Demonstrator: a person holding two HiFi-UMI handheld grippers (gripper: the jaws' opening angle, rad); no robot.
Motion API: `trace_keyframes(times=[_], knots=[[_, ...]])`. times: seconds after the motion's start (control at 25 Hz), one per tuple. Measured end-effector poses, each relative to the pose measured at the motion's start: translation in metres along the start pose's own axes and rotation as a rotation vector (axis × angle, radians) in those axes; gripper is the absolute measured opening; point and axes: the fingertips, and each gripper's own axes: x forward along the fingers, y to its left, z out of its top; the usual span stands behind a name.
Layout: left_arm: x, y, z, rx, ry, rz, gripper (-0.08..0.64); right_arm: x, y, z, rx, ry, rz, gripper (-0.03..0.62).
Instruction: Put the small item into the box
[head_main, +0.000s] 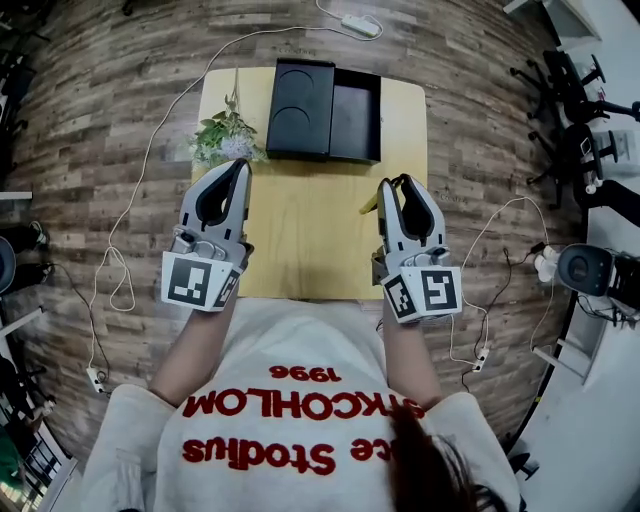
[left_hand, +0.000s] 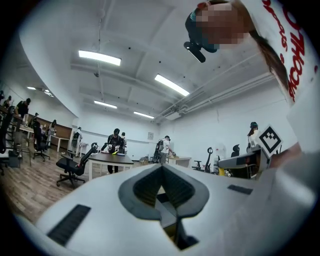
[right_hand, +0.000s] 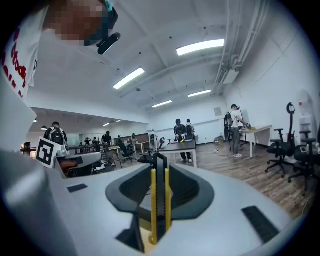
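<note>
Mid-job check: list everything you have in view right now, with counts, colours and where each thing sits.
wooden table top: one, pale yellow, in front of the person.
black rectangular box: one, two shallow parts side by side, at the table's far edge.
sprig of green leaves with white flowers: one, at the table's far left corner.
white cable: one, on the wood floor left of the table.
white power strip: one, on the floor beyond the table.
black office chairs: several, far right.
yellow-and-black utility knife: one, between the right gripper's jaws.
left gripper: white, jaws together, empty, over the table's left side.
right gripper: white, shut on the knife, over the table's right side.
</note>
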Motion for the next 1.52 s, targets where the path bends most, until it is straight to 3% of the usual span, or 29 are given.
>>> trace_keyframes(times=[0.2, 0.6, 1.24, 1.52], knots=[[0.006, 0.007, 0.017, 0.022, -0.043, 0.011, 0.006, 0.002, 0.003, 0.028, -0.064, -0.05, 0.008, 0.114], [0.012, 0.011, 0.031, 0.038, -0.084, 0.024, 0.006, -0.003, -0.001, 0.052, -0.064, -0.096, 0.005, 0.114], [0.037, 0.026, 0.004, 0.011, -0.031, 0.034, 0.006, 0.036, -0.025, 0.031, -0.017, -0.022, 0.018, 0.114], [0.063, 0.041, -0.013, 0.007, -0.012, 0.034, 0.006, 0.081, -0.046, 0.014, 0.031, -0.01, -0.012, 0.114]])
